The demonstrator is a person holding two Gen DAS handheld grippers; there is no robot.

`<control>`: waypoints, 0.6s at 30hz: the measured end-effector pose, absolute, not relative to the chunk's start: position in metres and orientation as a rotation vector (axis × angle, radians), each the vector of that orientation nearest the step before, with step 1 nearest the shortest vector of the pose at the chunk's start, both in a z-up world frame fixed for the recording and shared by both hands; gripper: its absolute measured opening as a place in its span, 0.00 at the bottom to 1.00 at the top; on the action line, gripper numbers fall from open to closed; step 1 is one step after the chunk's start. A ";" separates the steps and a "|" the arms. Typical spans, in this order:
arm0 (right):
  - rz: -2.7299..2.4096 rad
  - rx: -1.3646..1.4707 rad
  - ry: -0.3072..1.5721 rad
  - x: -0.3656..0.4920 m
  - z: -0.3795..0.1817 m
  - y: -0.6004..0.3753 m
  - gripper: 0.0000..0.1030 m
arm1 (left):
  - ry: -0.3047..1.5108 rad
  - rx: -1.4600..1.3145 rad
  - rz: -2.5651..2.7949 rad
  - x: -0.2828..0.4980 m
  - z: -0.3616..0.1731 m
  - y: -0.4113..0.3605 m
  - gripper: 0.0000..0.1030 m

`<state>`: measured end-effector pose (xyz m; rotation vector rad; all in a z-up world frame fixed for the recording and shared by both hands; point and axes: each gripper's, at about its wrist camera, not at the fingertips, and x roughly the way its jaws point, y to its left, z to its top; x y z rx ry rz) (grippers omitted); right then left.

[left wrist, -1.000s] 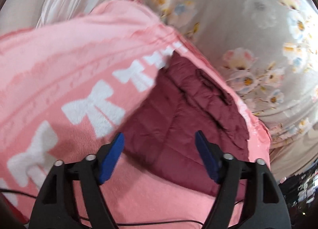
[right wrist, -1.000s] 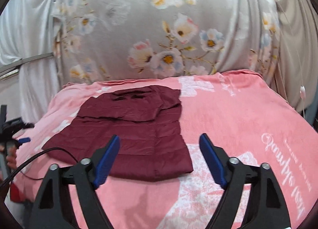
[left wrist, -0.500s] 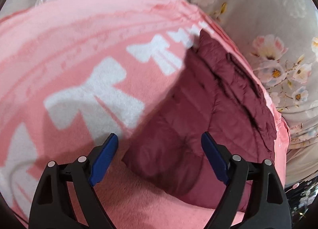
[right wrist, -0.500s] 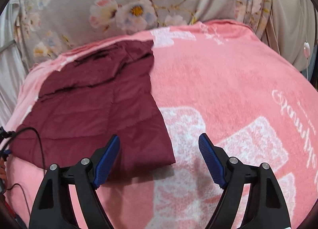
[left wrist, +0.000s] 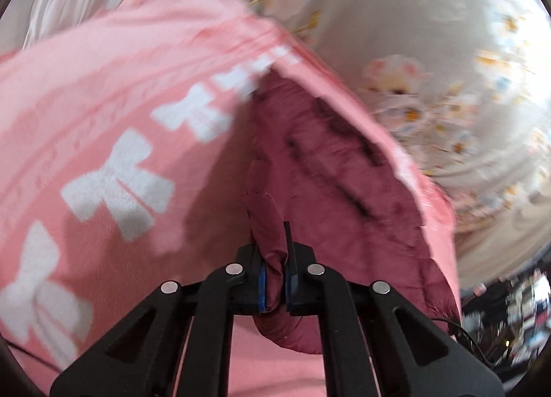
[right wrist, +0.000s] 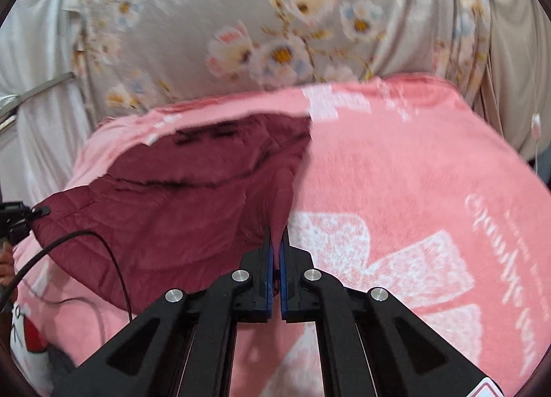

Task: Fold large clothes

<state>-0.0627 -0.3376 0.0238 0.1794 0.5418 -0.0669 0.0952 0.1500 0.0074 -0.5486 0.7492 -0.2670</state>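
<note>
A maroon quilted jacket point(left wrist: 344, 197) lies partly folded on a pink blanket point(left wrist: 103, 121). My left gripper point(left wrist: 274, 280) is shut on the jacket's near left corner, which bulges between the blue pads. In the right wrist view the jacket point(right wrist: 179, 197) spreads to the left on the blanket point(right wrist: 413, 173). My right gripper point(right wrist: 275, 259) is shut on its near right corner and holds that edge lifted off the blanket. The left gripper point(right wrist: 13, 221) shows at the far left edge, at the jacket's other corner.
A grey floral curtain point(right wrist: 275, 35) hangs behind the bed, with white drapes point(right wrist: 31, 70) at the left. A black cable point(right wrist: 103, 252) runs over the jacket's near edge. Dark clutter point(left wrist: 509, 314) shows beyond the blanket's right edge.
Both grippers were open just short of the jacket's near corners. Now each has closed on a corner and lifted it slightly; the views are blurred with motion.
</note>
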 end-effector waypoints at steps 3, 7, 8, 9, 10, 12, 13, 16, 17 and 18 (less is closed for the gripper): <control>-0.032 0.100 0.444 -0.120 0.056 -0.327 0.02 | 0.676 -0.533 -0.353 0.047 0.040 0.153 0.05; 0.011 0.035 0.288 -0.203 0.094 -0.318 0.02 | 0.558 -0.559 -0.410 -0.017 0.077 0.171 0.05; 0.013 0.027 0.255 -0.221 0.102 -0.317 0.02 | 0.536 -0.570 -0.418 -0.027 0.083 0.176 0.05; 0.018 0.026 0.222 -0.239 0.111 -0.317 0.02 | 0.498 -0.588 -0.426 -0.046 0.094 0.186 0.05; 0.026 0.030 0.195 -0.252 0.118 -0.318 0.02 | 0.478 -0.593 -0.429 -0.056 0.102 0.190 0.05; 0.038 0.042 0.141 -0.274 0.133 -0.319 0.02 | 0.418 -0.596 -0.446 -0.085 0.122 0.203 0.05; 0.045 0.058 0.110 -0.283 0.141 -0.322 0.02 | 0.388 -0.586 -0.448 -0.097 0.132 0.206 0.05; 0.036 0.097 0.095 -0.276 0.148 -0.332 0.02 | 0.302 -0.540 -0.432 -0.120 0.158 0.208 0.05; 0.024 0.106 0.126 -0.262 0.143 -0.334 0.02 | 0.296 -0.528 -0.421 -0.117 0.163 0.205 0.05; 0.017 0.114 0.152 -0.250 0.138 -0.337 0.02 | 0.305 -0.516 -0.414 -0.109 0.163 0.203 0.05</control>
